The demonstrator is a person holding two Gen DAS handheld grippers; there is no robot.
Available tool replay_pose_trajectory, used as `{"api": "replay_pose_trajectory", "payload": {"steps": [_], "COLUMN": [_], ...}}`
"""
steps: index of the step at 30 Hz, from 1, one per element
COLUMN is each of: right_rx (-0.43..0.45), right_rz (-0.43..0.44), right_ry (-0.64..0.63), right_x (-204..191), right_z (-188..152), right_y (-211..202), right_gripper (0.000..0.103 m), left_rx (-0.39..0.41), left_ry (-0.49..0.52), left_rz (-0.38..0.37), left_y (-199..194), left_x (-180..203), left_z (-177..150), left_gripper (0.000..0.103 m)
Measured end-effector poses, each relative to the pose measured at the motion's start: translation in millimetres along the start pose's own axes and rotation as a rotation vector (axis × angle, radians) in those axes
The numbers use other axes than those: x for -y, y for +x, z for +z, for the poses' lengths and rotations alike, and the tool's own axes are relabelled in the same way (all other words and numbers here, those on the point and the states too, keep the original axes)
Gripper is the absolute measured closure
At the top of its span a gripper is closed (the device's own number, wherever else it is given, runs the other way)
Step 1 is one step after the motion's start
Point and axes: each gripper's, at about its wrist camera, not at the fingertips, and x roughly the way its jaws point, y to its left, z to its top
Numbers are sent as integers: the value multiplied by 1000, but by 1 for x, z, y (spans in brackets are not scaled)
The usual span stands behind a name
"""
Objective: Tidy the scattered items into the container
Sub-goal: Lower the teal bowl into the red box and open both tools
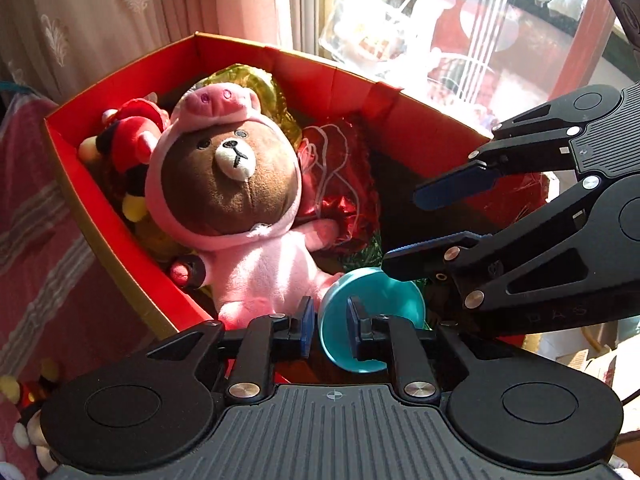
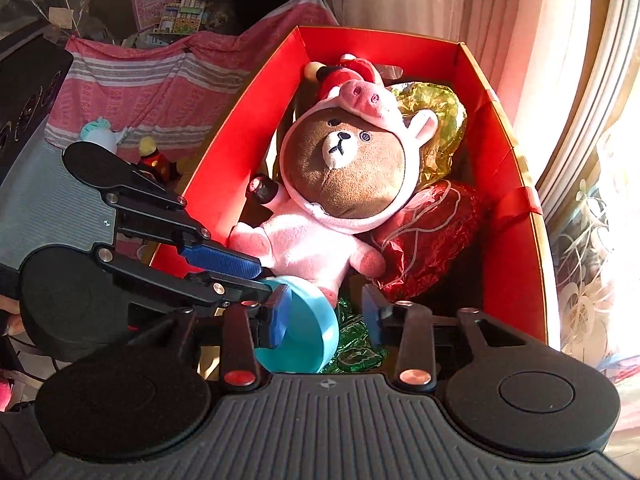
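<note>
red box [image 1: 120, 216] – plush bear [image 1: 236, 196], teal bowl [image 1: 380, 300]

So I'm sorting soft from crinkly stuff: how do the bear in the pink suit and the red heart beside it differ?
The bear is plush cloth, brown face in a pink pig suit; the red heart is shiny, crinkled foil with a white line drawing. The bear lies on top at the middle of the box, partly over the heart, which sits lower against the side wall. Both are already inside the box.
</note>
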Motion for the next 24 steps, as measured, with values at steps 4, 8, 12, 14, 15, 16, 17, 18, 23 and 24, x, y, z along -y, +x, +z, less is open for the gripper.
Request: {"api": "replay_pose_trajectory", "payload": {"steps": [4,8,12,14,15,16,17,18,23,24], "right_rx": [35,48,40,35,33,32,33,34,29,28], "right_rz": [-68,-87,-115,-125,-131,-136,-140,-143,-160,-162], "right_ry": [20,69,64,65,66,68,71,74,80,84], "right_x": [9,14,10,9,9,9,9,9,6,6], "right_z": [6,11,17,19,20,21,23,23,28,29], "right_y": [-4,-3,3,6,6,7,7,7,9,10], "right_gripper": [20,18,14,14,13,12,12,11,11,11], "left_rx": [55,65,65,64,65,66,67,69,80,82], "left_ry": [-6,7,35,43,44,43,43,44,63,68], "left_rz": [60,67,55,54,52,48,44,40,36,32], "left_y": [-8,-10,-8,-7,-7,-7,-7,-7,-7,-8], "left_x": [-13,-20,-23,-24,-26,-27,-29,-30,-35,-36], "left_z": [3,7,7,8,8,9,10,10,11,11], "left_gripper": [15,14,14,14,14,14,13,13,13,13]}}
